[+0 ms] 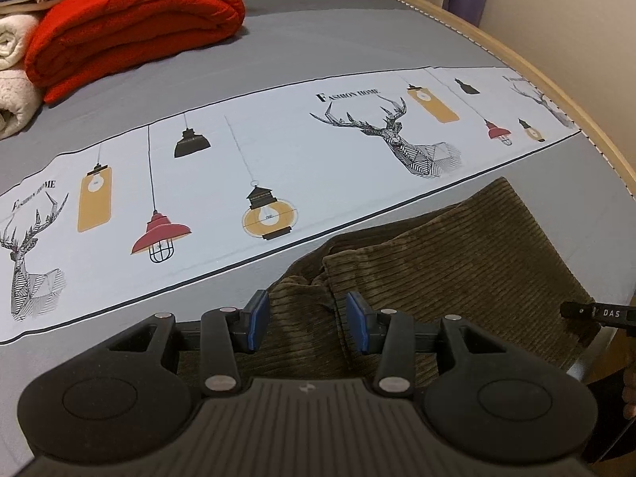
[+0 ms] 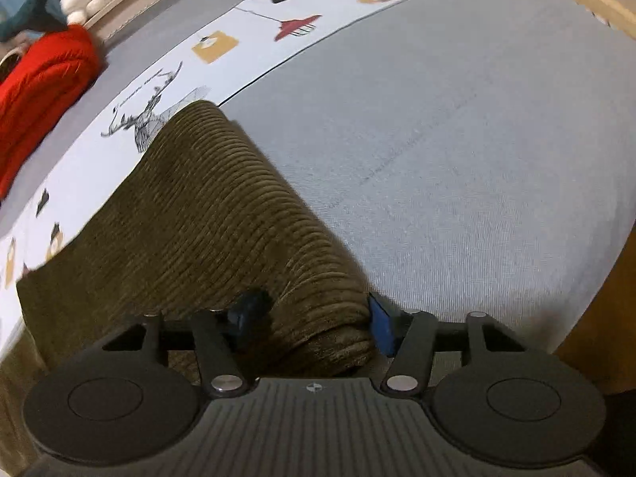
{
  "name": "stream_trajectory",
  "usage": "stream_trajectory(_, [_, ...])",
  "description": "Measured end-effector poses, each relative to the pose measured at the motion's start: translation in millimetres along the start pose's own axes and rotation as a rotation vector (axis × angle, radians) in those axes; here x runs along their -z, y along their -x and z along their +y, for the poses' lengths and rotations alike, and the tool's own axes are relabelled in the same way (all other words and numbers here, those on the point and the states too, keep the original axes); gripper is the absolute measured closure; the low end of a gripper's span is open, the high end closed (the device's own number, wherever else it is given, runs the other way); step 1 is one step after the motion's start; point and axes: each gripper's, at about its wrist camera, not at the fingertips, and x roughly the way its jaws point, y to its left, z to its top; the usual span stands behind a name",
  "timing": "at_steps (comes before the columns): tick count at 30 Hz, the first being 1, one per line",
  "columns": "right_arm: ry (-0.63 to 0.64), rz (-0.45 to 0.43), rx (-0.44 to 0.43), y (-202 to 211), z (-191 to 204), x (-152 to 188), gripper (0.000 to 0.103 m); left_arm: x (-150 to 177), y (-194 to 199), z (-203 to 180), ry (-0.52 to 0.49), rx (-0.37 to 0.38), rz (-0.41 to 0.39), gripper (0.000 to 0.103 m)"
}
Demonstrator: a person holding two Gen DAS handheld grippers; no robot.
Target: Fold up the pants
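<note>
The olive-brown corduroy pants (image 1: 445,262) lie folded on the grey bed sheet (image 1: 318,47). My left gripper (image 1: 306,318) is open, its blue pads (image 1: 260,312) apart just above the pants' near left part, holding nothing. In the right wrist view the pants (image 2: 206,214) stretch away to the upper left. My right gripper (image 2: 314,322) straddles a thick folded edge of the pants; the cloth fills the gap between the pads (image 2: 379,326). The right gripper's tip also shows at the right edge of the left wrist view (image 1: 596,312).
A white printed band (image 1: 246,167) with lamps and deer heads crosses the bed beyond the pants. A folded red blanket (image 1: 131,24) and cream blankets (image 1: 16,79) sit at the far left. The wooden bed edge (image 1: 556,91) runs along the right.
</note>
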Motion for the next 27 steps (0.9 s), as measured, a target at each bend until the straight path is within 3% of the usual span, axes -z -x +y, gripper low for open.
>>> stream_trajectory(5, [0.041,-0.007,0.02,4,5,1,0.057,0,0,1,0.011,0.007,0.003,0.055])
stream_trajectory(10, [0.102,-0.037,0.029,9,15,1,0.072,1,0,4,0.022,0.011,0.009,0.053])
stream_trajectory(27, [0.159,-0.064,0.043,15,22,4,0.074,3,2,5,0.025,0.003,0.017,0.05])
